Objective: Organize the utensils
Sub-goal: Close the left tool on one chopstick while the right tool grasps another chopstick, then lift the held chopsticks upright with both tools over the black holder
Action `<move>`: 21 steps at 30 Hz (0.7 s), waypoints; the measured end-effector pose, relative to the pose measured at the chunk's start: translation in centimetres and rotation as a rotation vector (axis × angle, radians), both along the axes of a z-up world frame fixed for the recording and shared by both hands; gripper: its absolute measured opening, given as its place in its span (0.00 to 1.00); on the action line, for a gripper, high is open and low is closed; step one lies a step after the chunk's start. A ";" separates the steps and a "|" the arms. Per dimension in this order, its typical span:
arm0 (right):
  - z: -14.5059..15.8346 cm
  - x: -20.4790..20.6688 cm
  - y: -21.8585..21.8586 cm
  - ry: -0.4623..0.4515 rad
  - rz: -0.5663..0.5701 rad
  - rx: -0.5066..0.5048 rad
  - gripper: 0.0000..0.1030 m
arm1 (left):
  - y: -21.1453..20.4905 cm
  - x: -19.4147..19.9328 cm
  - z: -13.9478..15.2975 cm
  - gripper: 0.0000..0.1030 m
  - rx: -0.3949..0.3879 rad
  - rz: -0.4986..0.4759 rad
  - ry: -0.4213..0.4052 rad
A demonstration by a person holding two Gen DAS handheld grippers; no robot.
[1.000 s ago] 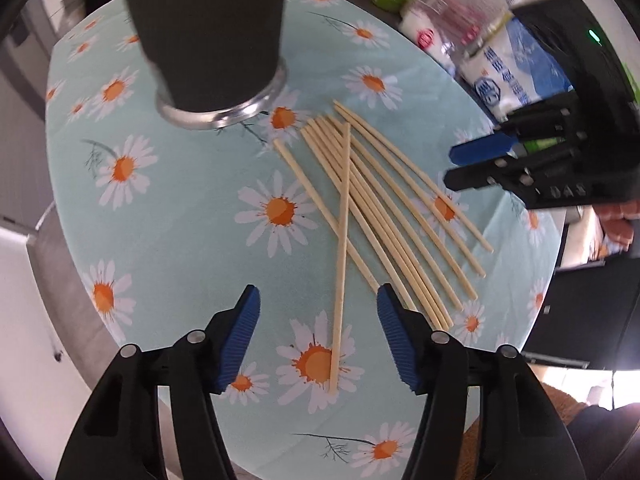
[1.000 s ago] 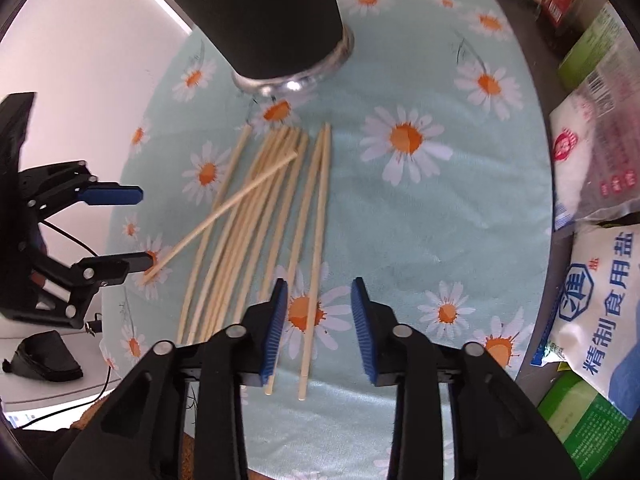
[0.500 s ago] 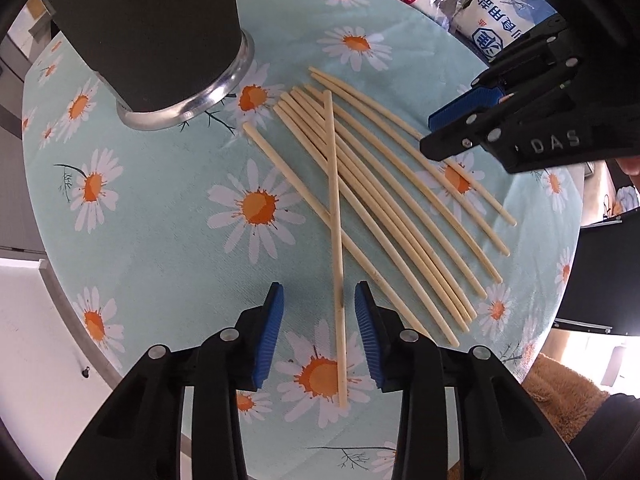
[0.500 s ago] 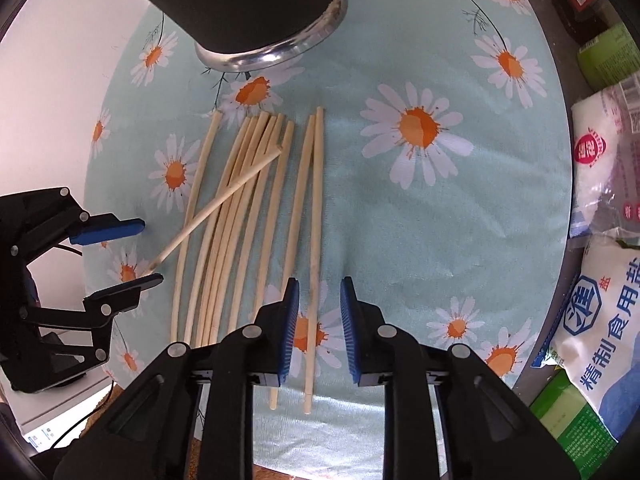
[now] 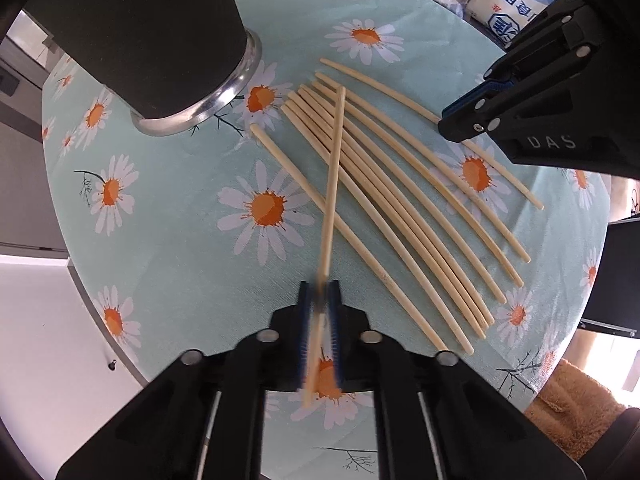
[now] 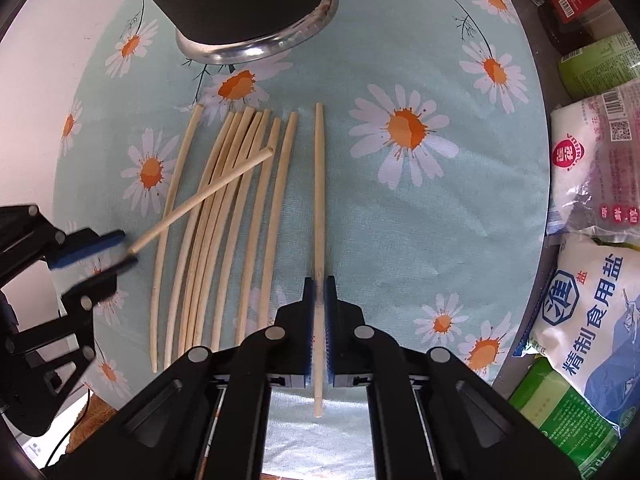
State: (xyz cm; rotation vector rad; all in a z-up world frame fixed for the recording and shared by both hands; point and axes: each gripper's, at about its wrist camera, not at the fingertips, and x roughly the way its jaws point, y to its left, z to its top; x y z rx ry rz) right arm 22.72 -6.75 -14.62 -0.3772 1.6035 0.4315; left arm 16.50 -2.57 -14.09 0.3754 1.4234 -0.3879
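We see pale wooden chopsticks (image 5: 404, 216) fanned on the daisy cloth (roughly side by side, thick ends toward the black holder (image 6: 248, 0)). One crossing chopstick (image 5: 334, 184) lies diagonally over the bunch, its near end pinched between the left gripper (image 5: 320, 336) pads. The outermost chopstick (image 6: 319, 208) lies straight, apart from the bunch, running into the right gripper (image 6: 319, 332), clamped there, tip poking out behind the pads.
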 end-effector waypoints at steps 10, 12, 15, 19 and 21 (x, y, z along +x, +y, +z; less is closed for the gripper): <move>1.0 0.8 -3.0 0.032 -0.013 0.054 0.05 | -1.7 0.2 0.3 0.04 0.012 0.019 -0.010; 1.3 0.8 -3.8 0.034 -0.012 0.074 0.05 | -1.5 0.2 0.8 0.04 -0.013 0.039 -0.022; 2.5 1.0 -5.1 0.027 -0.017 0.117 0.05 | -0.7 -0.1 2.3 0.04 -0.073 0.084 -0.054; 4.8 1.1 -6.8 0.010 -0.012 0.200 0.05 | 0.2 -1.2 4.6 0.04 -0.155 0.170 -0.118; 5.7 1.1 -7.2 -0.001 -0.005 0.221 0.06 | 0.6 -1.8 5.9 0.04 -0.201 0.231 -0.154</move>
